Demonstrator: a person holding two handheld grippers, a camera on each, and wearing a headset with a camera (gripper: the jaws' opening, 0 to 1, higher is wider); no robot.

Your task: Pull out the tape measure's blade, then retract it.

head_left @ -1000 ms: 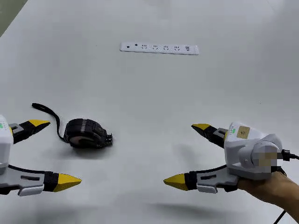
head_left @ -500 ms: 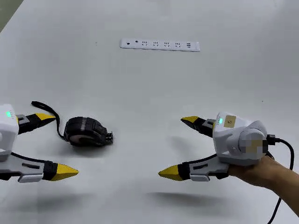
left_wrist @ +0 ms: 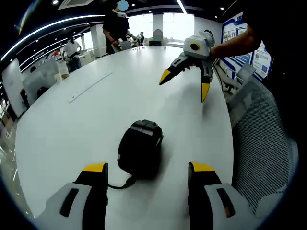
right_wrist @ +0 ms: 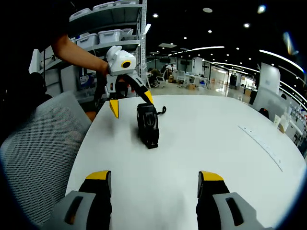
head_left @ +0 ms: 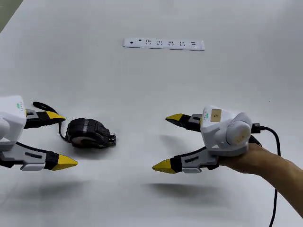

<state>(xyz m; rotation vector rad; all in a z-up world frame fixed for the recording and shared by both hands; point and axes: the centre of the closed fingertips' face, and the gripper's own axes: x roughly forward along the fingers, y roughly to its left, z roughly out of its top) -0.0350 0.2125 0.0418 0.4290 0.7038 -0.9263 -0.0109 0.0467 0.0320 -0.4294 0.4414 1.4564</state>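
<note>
My left gripper (head_left: pixel 65 139) stands with its jaws spread wide and empty. The tape measure (head_left: pixel 87 134) lies on the white table (head_left: pixel 142 85) just at its three o'clock, nearer than a second ago. My right gripper (head_left: pixel 164 142), also spread and holding nothing, has slid toward nine o'clock, closing on the case, which has not budged. The blade seems fully wound in, though the hook end is small. A power strip (head_left: pixel 163 44) lies far off at twelve o'clock.
</note>
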